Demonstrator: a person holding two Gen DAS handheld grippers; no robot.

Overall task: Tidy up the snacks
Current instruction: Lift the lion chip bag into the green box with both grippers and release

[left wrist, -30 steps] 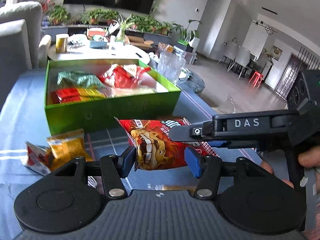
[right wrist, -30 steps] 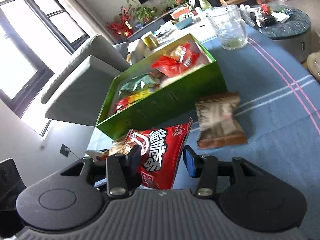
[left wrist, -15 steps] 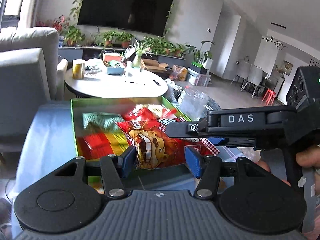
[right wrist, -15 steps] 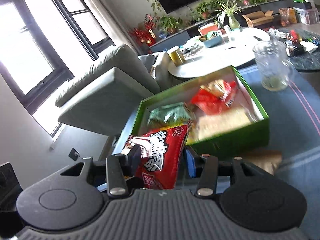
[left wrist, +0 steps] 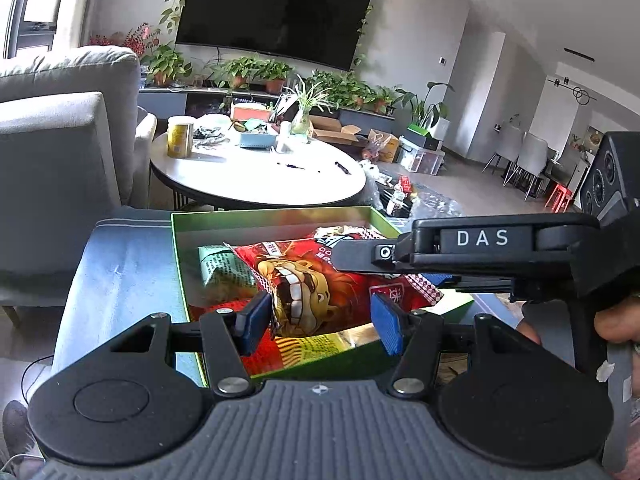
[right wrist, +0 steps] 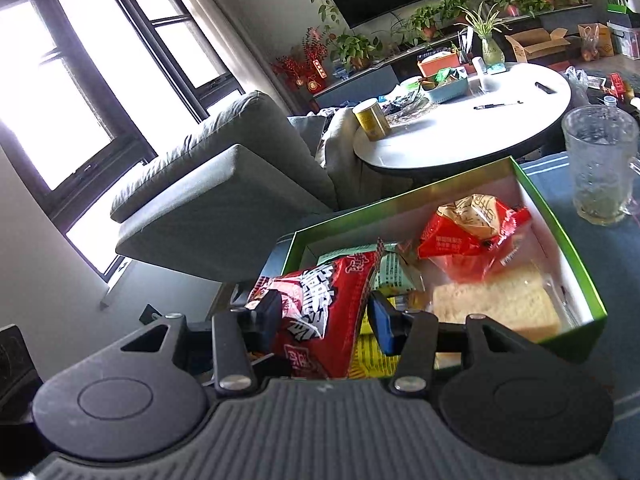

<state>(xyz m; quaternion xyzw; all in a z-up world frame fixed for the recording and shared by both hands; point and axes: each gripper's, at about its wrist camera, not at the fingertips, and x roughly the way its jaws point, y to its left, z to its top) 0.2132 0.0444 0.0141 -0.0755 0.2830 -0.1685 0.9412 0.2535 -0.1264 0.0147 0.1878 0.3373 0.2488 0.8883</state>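
Since a second ago you've carried the red snack bag (left wrist: 320,284) from above the blue cloth to over the green box (right wrist: 576,256). Both grippers pinch it: your left gripper (left wrist: 320,316) on its near edge, your right gripper (right wrist: 326,316) on its end, long axis running across your left jaws. Just beyond and under the jaws lie a green packet (right wrist: 394,276), a red pouch (right wrist: 468,236) and wrapped bread (right wrist: 496,306); a glass mug (right wrist: 600,168) stands right of the box.

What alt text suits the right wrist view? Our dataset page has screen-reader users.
The right gripper holds a red printed snack bag over an open green cardboard box containing other packets and a pale wrapped bread slab; a clear glass mug stands beside it.
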